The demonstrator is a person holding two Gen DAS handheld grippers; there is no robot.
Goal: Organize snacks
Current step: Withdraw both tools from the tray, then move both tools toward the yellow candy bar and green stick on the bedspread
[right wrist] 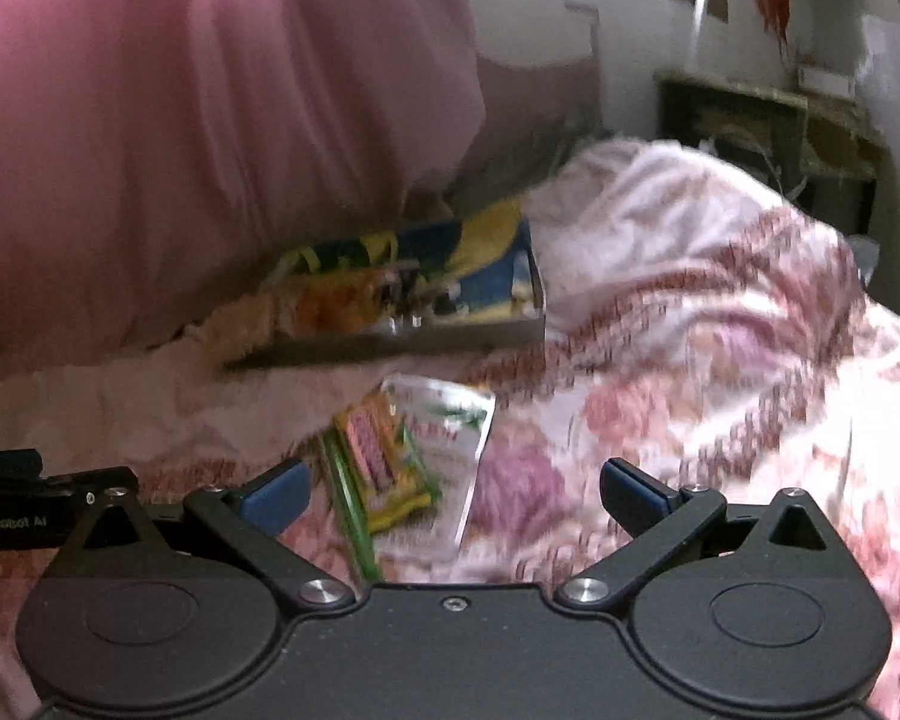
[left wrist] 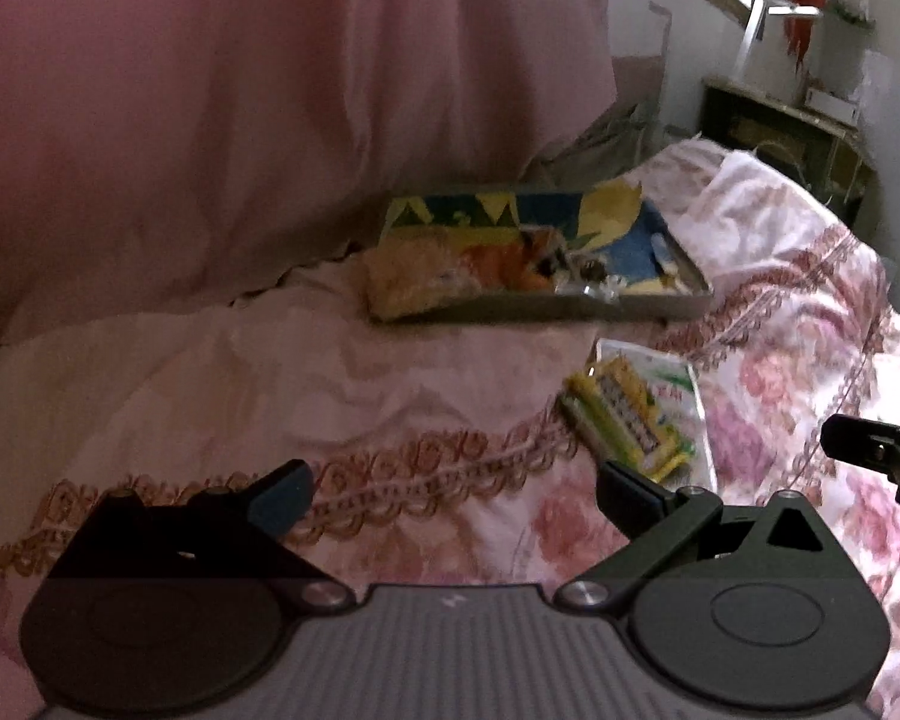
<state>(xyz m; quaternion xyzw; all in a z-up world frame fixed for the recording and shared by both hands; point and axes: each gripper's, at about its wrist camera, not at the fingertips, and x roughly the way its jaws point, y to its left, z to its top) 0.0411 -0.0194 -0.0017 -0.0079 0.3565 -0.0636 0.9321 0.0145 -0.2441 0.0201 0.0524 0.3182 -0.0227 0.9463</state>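
**Both grippers spread, snacks on the bed ahead**

Your left gripper (left wrist: 453,495) has its blue-padded fingers spread wide with nothing between them, hovering over the pink floral bedspread (left wrist: 780,312). Your right gripper (right wrist: 453,495) is likewise released and empty. Just ahead of both lies a yellow-and-green snack packet (right wrist: 384,462), resting on a flat white-and-green plastic pouch (right wrist: 456,420); in the left view the packet sits close to your right-hand fingertip. Farther out, a shallow grey metal tray (left wrist: 630,303) with a blue-and-yellow patterned lining holds an orange snack bag (left wrist: 504,264) and small wrapped items too blurred to name. Behind the tray rises a large pink pillow (left wrist: 240,120).
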